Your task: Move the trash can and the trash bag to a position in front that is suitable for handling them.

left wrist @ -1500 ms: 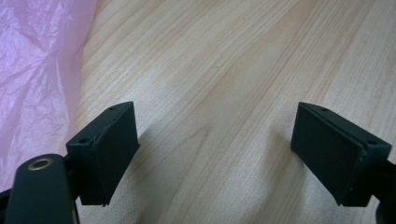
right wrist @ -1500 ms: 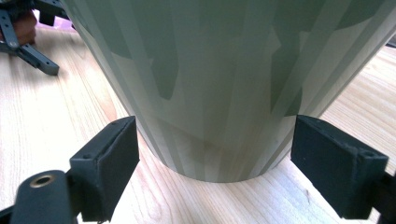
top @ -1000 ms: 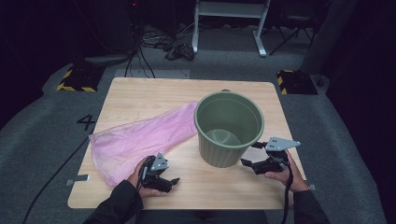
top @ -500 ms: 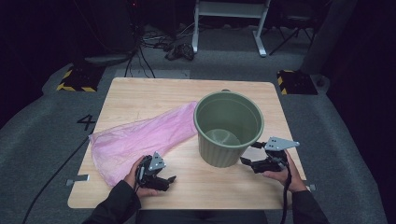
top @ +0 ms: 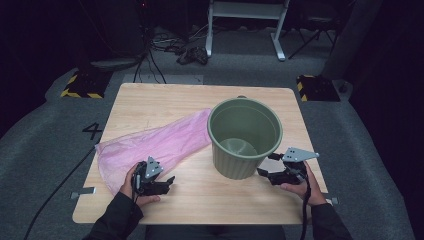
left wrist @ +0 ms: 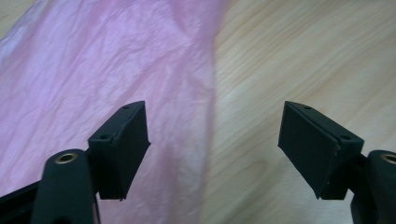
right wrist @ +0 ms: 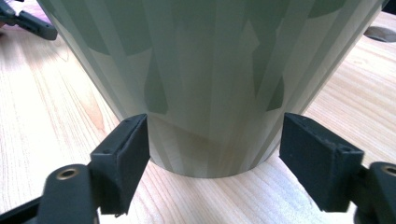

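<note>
Nearest to the person, the left gripper (top: 167, 183) hovers low over the near edge of the pink plastic bag (top: 155, 144), its jaws apart and just now narrowing a little, with the bag's rim lying under the gap but not pinched. To do this step well, I would judge it best to lower the jaws until one pad slides under a single thin layer at the edge, then close firmly, since a film like this slips and two layers caught together would keep the mouth sealed

On the other side, the right gripper (top: 265, 173) sits level with the table, jaws also spread and closing slightly, aimed at the base of the green bucket (top: 244, 137) and holding nothing. The bucket's foot looks wider than the gap between the pads, so steadying it by pressing against the wall, or moving up to take the rim, seems wiser than trying to clamp the base

Farther off, the bag stretches flat across the wooden table (top: 160, 102) to touch the bucket's left side, and the bucket stands upright and empty near the middle
</note>
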Demonstrator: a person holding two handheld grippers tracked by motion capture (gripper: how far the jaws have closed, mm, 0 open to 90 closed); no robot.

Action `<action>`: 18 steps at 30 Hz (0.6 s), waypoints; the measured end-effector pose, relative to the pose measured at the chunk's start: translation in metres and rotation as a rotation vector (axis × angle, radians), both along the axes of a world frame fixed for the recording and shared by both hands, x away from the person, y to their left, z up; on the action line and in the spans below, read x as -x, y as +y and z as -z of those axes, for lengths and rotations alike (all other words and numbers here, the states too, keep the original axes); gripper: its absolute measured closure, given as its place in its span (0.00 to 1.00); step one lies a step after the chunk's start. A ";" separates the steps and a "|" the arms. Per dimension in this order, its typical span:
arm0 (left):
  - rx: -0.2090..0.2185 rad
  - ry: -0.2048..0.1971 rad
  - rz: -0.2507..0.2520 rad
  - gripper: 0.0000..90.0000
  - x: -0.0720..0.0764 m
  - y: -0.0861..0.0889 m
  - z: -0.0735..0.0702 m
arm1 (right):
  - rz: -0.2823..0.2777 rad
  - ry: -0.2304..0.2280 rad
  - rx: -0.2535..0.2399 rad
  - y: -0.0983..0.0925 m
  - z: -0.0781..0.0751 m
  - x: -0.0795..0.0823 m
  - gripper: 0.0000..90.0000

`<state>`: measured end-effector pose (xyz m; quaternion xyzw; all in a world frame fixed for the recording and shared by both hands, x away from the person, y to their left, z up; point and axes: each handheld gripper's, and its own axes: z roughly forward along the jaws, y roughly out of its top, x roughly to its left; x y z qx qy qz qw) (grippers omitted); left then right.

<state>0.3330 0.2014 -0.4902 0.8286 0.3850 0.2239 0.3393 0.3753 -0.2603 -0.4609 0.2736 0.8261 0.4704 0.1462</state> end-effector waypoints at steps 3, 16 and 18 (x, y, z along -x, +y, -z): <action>-0.010 0.009 -0.046 0.34 -0.004 0.005 0.001 | 0.002 0.001 0.003 0.000 0.001 0.001 0.27; -0.036 0.022 -0.140 0.32 0.011 0.050 -0.014 | 0.025 0.021 0.010 -0.020 0.007 0.005 0.27; -0.015 0.021 -0.150 0.30 0.020 0.063 -0.017 | 0.030 0.020 0.011 -0.022 0.007 0.006 0.27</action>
